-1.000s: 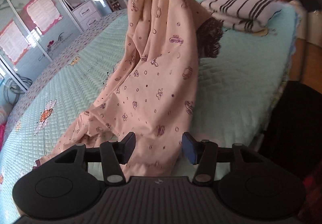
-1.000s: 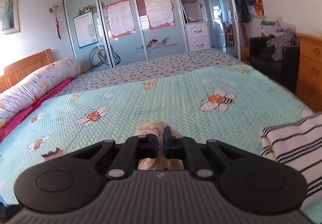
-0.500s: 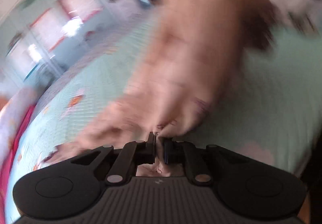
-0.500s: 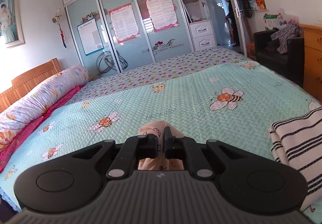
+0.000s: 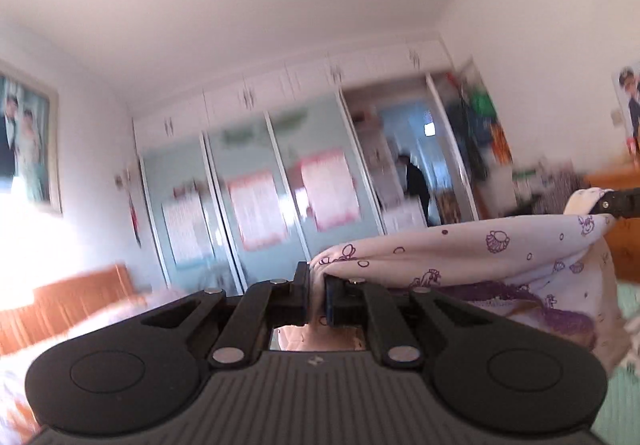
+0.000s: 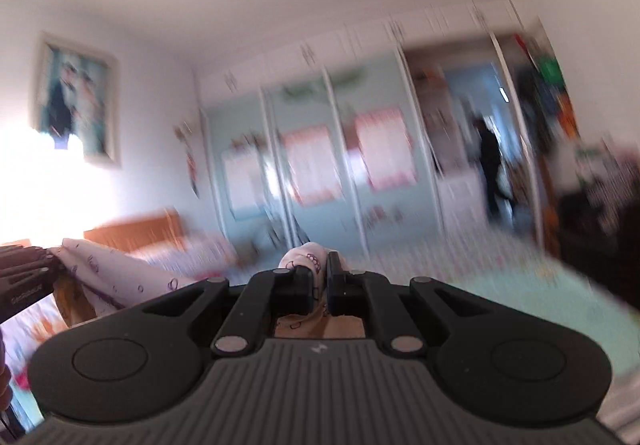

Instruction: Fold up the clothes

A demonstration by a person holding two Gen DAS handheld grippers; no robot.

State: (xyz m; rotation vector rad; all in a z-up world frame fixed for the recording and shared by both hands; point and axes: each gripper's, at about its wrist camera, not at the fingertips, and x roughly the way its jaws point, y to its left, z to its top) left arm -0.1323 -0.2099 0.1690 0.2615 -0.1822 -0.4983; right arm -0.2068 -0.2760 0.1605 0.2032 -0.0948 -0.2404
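Both tools are up in the air now! A second ago the left tool (image 5: 318, 295) sat low over the bed with its jaws wide either side of the pale pink cotton garment with small purple prints (image 5: 460, 257); since then those jaws have been closing and are now clamped on a bunched edge of that cloth. The right tool (image 6: 320, 287) is pinched shut on another fold of the same garment, just as it was a second back. Both cameras have swung from looking down at the mint-green quilted bedspread (image 6: 520, 285) to looking level across the room at the blurred sliding-door wardrobe (image 5: 260, 201).

My read: the second corner is secured and the garment is being lifted clear to hang between the two tools, ready to be spread flat or doubled over. No fold is made yet.

The left camera gives the better story: the pink cloth runs taut from its own jaws out to the right edge, where the tip of the other tool bites the far corner, with a dark purple lace trim (image 5: 520, 299) sagging beneath. The right camera shows the reverse, the left tool at the far left edge with cloth trailing from it, plus more open bedspread below. Whether the hem is clear of the bed, neither view shows.
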